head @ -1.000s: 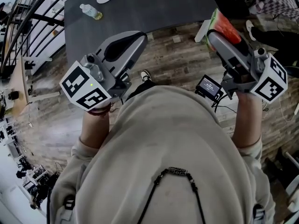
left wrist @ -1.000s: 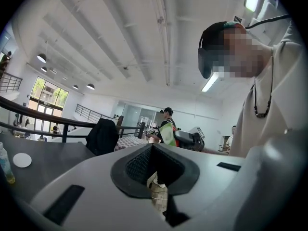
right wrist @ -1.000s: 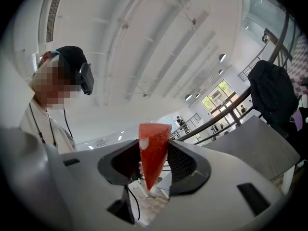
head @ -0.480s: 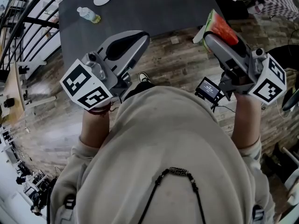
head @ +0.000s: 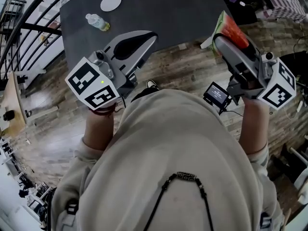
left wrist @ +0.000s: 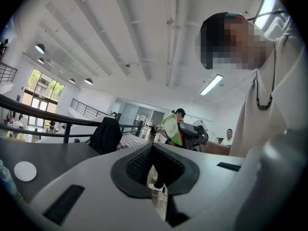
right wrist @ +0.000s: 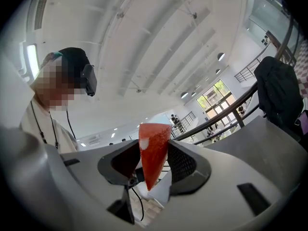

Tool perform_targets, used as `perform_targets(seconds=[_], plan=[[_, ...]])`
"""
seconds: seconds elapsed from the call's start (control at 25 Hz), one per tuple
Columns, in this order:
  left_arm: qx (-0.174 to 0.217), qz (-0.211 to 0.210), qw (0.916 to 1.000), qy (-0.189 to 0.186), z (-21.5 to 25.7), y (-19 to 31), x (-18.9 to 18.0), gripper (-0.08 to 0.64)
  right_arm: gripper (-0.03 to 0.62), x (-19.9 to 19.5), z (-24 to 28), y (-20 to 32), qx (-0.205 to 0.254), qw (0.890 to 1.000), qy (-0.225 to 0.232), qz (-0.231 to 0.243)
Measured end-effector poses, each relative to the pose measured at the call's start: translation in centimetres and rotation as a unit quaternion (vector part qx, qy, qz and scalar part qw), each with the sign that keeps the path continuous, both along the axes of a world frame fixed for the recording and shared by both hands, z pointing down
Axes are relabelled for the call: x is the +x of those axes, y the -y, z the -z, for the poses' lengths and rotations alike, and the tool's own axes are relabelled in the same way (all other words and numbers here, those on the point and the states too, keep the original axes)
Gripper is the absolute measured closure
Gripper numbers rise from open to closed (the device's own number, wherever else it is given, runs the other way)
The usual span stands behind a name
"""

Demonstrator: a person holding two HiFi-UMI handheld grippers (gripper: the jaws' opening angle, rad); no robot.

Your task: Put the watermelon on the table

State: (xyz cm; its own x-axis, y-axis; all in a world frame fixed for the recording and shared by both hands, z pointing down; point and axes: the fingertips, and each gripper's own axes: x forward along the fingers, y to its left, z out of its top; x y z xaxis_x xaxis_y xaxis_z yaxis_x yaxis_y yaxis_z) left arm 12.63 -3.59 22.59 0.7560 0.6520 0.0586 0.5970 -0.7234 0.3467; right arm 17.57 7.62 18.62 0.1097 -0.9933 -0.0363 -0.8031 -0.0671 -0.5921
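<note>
A red, green-rinded watermelon wedge (head: 233,28) is being gripped between the fingers of the right gripper (right wrist: 153,149), raised just beside the dark grey bench (head: 159,8). The left gripper (left wrist: 153,150) is being carried with its fingers together, empty.

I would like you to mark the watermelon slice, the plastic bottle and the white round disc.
watermelon slice (right wrist: 154,150), right gripper view, on its red flesh.
plastic bottle (head: 97,22), head view, on its body.
white round disc (head: 110,2), head view, on its centre.
</note>
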Motion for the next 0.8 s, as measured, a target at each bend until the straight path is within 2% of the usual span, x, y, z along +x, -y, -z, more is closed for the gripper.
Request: perform_targets(seconds=[0.2, 0.52, 0.68, 0.8], plan=[[-0.002, -0.013, 0.9999, -0.005, 0.7, -0.2, 0.4, 0.554, 0.405, 0.3, 1.4, 0.8, -0.007, 1.0, -0.019, -0.001], [-0.001, -0.015, 0.9999, -0.007, 0.2, 3.5, -0.7, 0.554, 0.405, -0.3, 1.9, 5.3, -0.025, 0.999, -0.022, 0.008], [-0.007, -0.009, 0.9999, -0.007, 0.1, 4.9, -1.8, 0.554, 0.405, -1.2, 2.7, 7.0, -0.032, 0.999, -0.024, 0.023], [-0.017, 0.002, 0.9998, 0.005, -2.0, 4.7, -3.8, 0.554, 0.405, -3.0, 1.8, 7.1, -0.04, 0.999, -0.018, 0.031]])
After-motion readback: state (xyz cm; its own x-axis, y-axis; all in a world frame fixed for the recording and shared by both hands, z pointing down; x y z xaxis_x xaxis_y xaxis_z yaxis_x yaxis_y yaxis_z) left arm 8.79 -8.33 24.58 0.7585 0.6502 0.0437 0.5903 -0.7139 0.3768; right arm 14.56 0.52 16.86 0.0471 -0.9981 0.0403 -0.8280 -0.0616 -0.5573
